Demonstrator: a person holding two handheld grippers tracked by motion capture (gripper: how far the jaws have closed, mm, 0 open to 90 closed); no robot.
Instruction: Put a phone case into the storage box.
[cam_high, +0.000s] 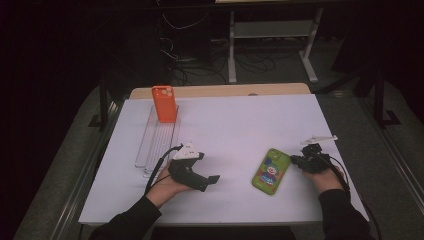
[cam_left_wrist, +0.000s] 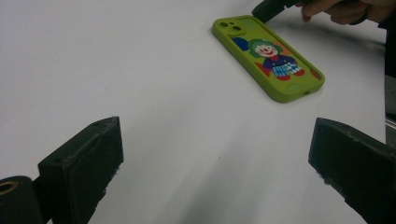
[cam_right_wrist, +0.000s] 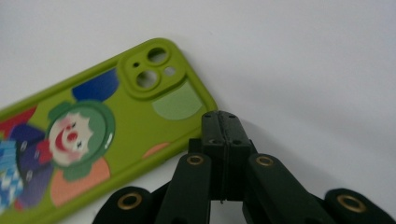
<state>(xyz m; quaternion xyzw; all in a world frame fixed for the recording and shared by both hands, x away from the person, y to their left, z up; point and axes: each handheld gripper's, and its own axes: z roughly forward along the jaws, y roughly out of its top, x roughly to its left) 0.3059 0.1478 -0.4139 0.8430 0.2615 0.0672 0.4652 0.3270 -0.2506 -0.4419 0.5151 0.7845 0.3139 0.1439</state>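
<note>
While the high view is showing the green phone case (cam_high: 271, 171) lying flat at the lower right of the desk (cam_high: 230, 125), only the right gripper view is revealing the right hand-held gripper (cam_right_wrist: 223, 122) pressing its jaws together, empty, against the case's camera corner. The left hand-held gripper (cam_left_wrist: 215, 154) is standing wide, empty. An orange case (cam_high: 164, 103) is leaning upright in a clear rack (cam_high: 156, 142), upper left.

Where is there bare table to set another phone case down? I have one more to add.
The widest bare patch lies between the orange case in its clear rack and the table's right edge. A smaller one sits between the left gripper and the green case. It is crowded where the shut right gripper meets the green case.
</note>
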